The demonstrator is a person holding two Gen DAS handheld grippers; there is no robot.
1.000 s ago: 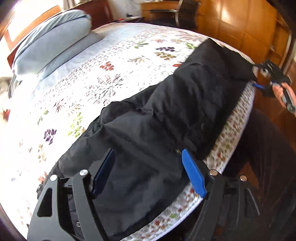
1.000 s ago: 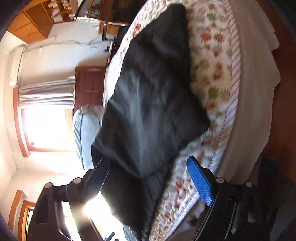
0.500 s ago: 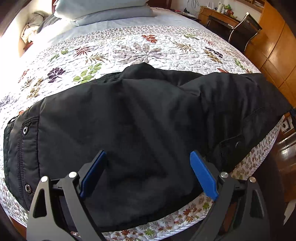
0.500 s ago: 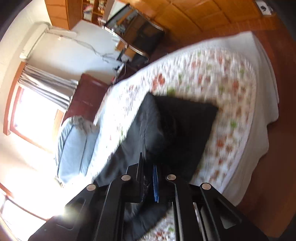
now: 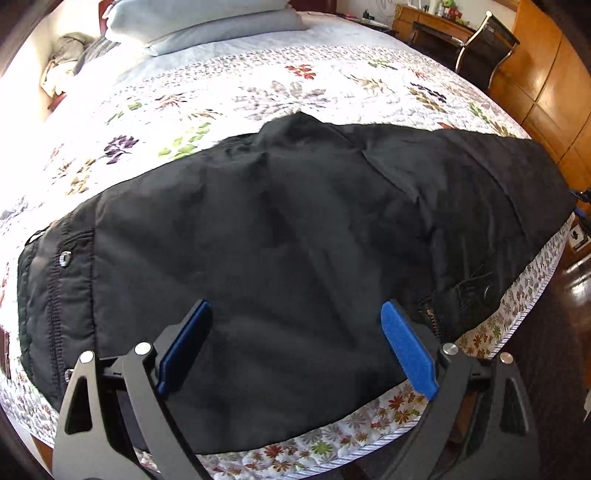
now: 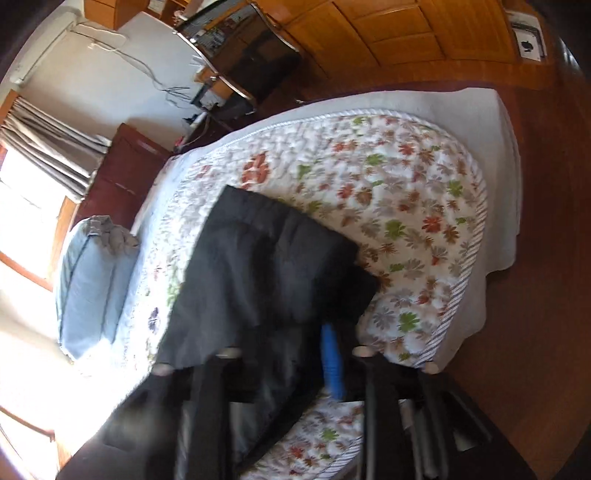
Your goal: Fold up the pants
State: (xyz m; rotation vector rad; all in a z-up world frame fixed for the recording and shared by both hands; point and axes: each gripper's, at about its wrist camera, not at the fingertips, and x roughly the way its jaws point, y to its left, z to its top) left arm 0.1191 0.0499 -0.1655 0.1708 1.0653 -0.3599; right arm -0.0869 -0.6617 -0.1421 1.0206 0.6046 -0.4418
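Left wrist view: the left gripper (image 5: 295, 345) hovers with fingers spread wide, gripping nothing, over the near edge of the black pants (image 5: 295, 229). The pants lie flat across the floral quilt (image 5: 229, 92), waistband toward the left, pillows (image 5: 207, 18) beyond.

Right wrist view: blurred. The right gripper (image 6: 291, 354) sits at the pants (image 6: 258, 266) on the quilt (image 6: 406, 192); whether it clamps the fabric cannot be determined.

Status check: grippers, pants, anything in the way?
Left gripper open above pants. Right gripper blurred, fabric between its fingers; closure unclear. Pants flat on quilt. No obstruction seen.
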